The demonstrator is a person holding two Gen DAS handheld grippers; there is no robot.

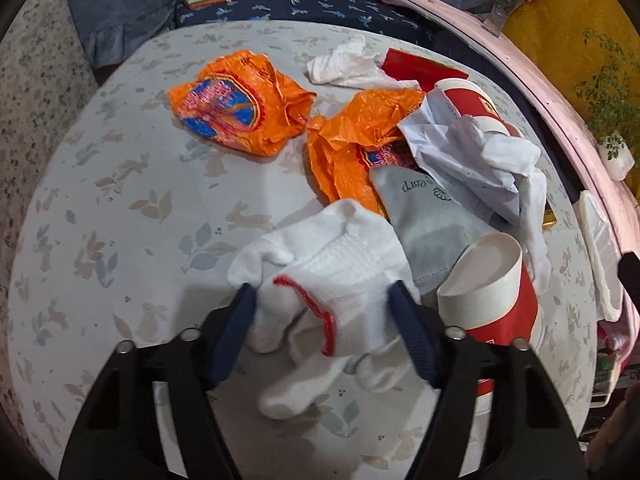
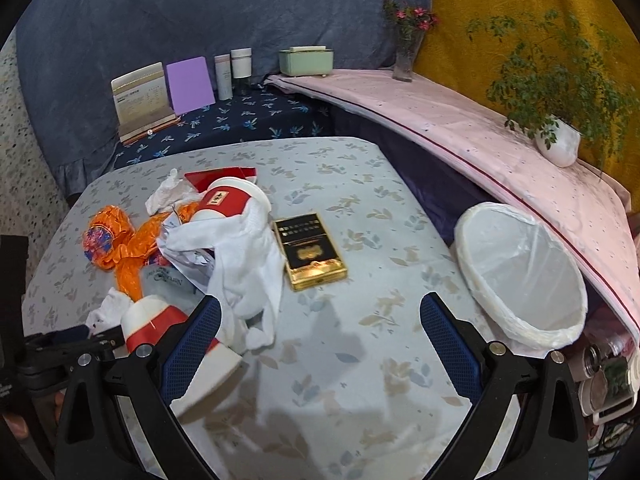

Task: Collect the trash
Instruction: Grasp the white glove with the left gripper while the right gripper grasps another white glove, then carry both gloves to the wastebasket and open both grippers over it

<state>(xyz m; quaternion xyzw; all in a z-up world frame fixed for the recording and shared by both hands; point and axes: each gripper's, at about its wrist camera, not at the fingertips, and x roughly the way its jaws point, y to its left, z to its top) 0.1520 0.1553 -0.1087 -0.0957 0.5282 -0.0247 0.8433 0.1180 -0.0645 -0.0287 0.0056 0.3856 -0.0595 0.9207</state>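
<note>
A white knit glove with a red cuff (image 1: 340, 256) lies on the floral tablecloth (image 1: 120, 220), and my left gripper (image 1: 322, 292) is shut on it, its blue pads pressing both sides. Beside it lies a red and white paper cup (image 1: 492, 300) on its side. Behind it are two orange wrappers (image 1: 228, 104), a grey pouch (image 1: 424, 216), crumpled paper (image 1: 452, 148), a tissue (image 1: 344, 64) and a second cup (image 1: 468, 100). My right gripper (image 2: 320, 312) hangs open over bare cloth, nothing between its fingers. A black and gold box (image 2: 310, 250) lies ahead of it.
A bin with a white liner (image 2: 520, 276) tilts at the table's right edge. A pink-covered ledge (image 2: 440, 120) carries a potted plant (image 2: 560, 140) and a flower vase (image 2: 408, 56). Books (image 2: 140, 96), bottles (image 2: 236, 68) and a green box (image 2: 306, 60) stand behind. Jars (image 2: 600, 376) sit lower right.
</note>
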